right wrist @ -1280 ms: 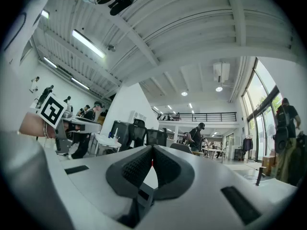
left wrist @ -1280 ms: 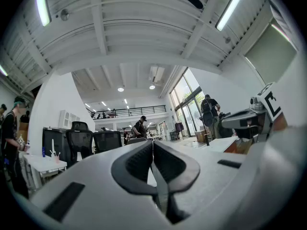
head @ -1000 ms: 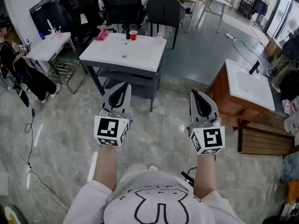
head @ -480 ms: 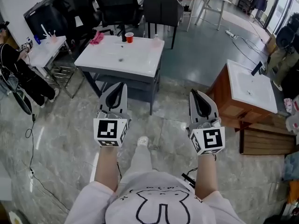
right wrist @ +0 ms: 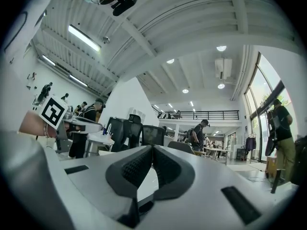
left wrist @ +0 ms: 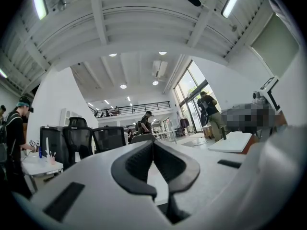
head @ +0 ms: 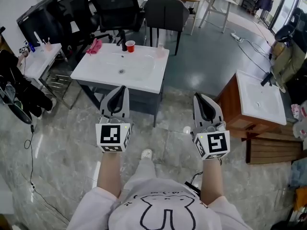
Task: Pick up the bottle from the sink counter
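A white sink counter (head: 144,78) stands ahead of me on a dark frame. A small pale bottle (head: 160,50) stands at its far right corner. Along the far edge are a red cup (head: 129,46), a black tap (head: 123,44) and a pink cloth (head: 94,47). My left gripper (head: 122,88) is held just short of the counter's near edge, jaws shut and empty. My right gripper (head: 197,96) is level with it, off the counter's right side, also shut and empty. In the left gripper view the gripper (left wrist: 152,143) points up at the hall; in the right gripper view so does the right gripper (right wrist: 152,147).
A second sink on a wooden cabinet (head: 259,99) stands to the right, with a wooden pallet (head: 276,152) beside it. Black office chairs (head: 165,13) stand behind the counter. At the left are a small white table (head: 41,56) and a person in black (head: 19,95).
I have walked toward the sink counter, which sits lower and nearer in the head view. Both grippers kept their pose and stayed shut.
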Demonstrator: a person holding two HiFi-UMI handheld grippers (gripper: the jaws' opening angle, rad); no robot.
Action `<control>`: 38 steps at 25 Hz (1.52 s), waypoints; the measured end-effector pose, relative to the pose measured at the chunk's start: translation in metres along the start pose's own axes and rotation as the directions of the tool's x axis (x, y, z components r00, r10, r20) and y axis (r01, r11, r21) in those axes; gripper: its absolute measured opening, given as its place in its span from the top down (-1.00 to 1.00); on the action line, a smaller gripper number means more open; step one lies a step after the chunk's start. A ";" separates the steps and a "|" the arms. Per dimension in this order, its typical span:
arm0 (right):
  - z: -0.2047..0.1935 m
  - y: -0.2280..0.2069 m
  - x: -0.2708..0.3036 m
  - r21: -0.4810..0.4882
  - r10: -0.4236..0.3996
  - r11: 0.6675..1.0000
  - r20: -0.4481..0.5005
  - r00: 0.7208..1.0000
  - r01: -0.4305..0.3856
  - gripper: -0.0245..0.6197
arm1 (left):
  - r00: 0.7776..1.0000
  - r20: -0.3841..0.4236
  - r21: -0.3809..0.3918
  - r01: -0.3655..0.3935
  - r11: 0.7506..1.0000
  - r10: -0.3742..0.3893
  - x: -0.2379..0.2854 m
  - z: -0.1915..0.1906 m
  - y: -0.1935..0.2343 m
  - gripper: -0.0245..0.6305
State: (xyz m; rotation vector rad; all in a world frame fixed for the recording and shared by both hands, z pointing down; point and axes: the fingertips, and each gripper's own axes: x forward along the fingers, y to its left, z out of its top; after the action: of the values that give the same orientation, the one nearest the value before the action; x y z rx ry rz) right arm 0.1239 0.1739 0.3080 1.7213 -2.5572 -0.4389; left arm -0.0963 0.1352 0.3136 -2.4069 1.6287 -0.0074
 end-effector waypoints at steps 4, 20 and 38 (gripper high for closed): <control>-0.010 -0.009 0.042 -0.009 -0.004 1.000 -0.022 1.000 0.004 0.83 | 0.998 -0.009 -0.002 0.068 0.998 -0.068 0.042 -0.008 0.013 0.90; -0.039 -0.026 0.192 -0.035 -0.044 0.999 -0.071 0.996 0.042 0.83 | 0.981 -0.010 -0.077 0.193 0.978 -0.195 0.179 -0.044 0.091 0.90; -0.081 -0.075 0.247 0.025 -0.077 0.997 -0.101 0.992 0.080 0.83 | 0.975 -0.035 -0.092 0.216 0.972 -0.220 0.251 -0.077 0.092 0.90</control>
State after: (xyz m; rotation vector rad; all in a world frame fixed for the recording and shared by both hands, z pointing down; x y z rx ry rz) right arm 0.1101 -0.0945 0.3350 1.8093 -2.4465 -0.3117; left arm -0.0959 -0.1417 0.3387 -2.6594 1.4003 -0.0292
